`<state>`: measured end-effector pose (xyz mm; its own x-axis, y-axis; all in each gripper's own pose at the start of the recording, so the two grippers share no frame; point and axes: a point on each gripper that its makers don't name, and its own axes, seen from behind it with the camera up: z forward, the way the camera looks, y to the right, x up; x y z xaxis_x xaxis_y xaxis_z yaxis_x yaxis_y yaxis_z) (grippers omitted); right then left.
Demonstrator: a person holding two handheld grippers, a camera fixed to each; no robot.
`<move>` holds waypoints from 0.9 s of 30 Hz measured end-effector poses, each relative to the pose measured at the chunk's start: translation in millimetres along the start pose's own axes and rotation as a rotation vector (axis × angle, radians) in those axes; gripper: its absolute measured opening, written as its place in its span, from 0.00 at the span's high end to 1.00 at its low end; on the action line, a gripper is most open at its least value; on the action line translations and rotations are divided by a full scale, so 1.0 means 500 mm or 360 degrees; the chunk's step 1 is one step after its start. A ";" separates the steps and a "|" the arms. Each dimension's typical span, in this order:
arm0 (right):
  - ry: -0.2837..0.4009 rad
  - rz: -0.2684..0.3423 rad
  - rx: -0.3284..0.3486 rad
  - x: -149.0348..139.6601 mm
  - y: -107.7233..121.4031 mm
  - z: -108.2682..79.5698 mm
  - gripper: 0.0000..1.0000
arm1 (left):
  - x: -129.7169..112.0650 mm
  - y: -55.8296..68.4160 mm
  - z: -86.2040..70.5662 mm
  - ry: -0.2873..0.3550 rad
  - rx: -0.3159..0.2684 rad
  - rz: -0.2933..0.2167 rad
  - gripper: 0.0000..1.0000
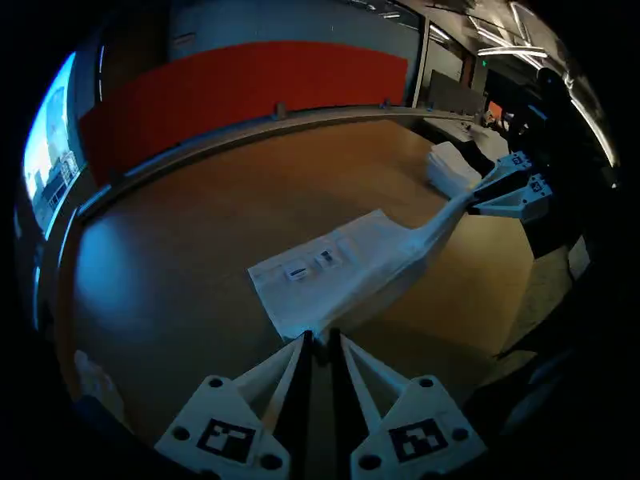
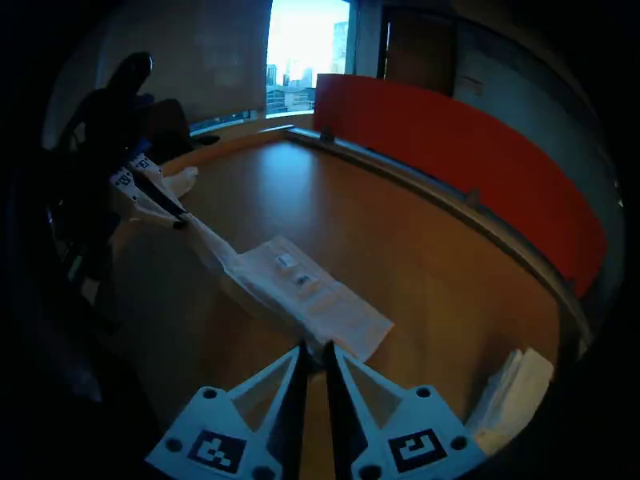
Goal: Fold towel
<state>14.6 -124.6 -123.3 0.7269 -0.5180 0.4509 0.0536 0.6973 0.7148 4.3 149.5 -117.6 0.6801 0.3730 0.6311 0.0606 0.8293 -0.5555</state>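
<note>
Both left tool (image 1: 322,340) and right tool (image 2: 316,348) pinch opposite towel (image 1: 352,268) ends.

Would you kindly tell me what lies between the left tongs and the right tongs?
The white towel runs the whole stretch, one end in the left tongs, the other in the right tongs, as the left gripper view shows.

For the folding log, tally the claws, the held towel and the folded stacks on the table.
Claws: 2, left claw and right claw
Towel held between them: 1
Stack of folded towels: 1
Total: 4
</note>
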 end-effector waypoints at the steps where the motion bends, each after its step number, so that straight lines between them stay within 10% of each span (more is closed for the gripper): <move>1: -0.0005 0.0006 0.0001 -0.003 0.001 0.004 0.85 | -0.002 -0.001 0.004 -0.0004 0.0000 -0.0004 0.85; 27: -0.0109 0.0095 -0.0005 -0.054 0.050 0.105 0.85 | -0.008 -0.048 0.116 -0.0080 0.0006 -0.0076 0.85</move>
<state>-39.8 -119.1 -89.4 0.6802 -0.5081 0.5284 0.0136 0.7295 0.6839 -42.3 152.3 -75.3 0.6388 0.3534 0.6834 0.0893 0.8481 -0.5222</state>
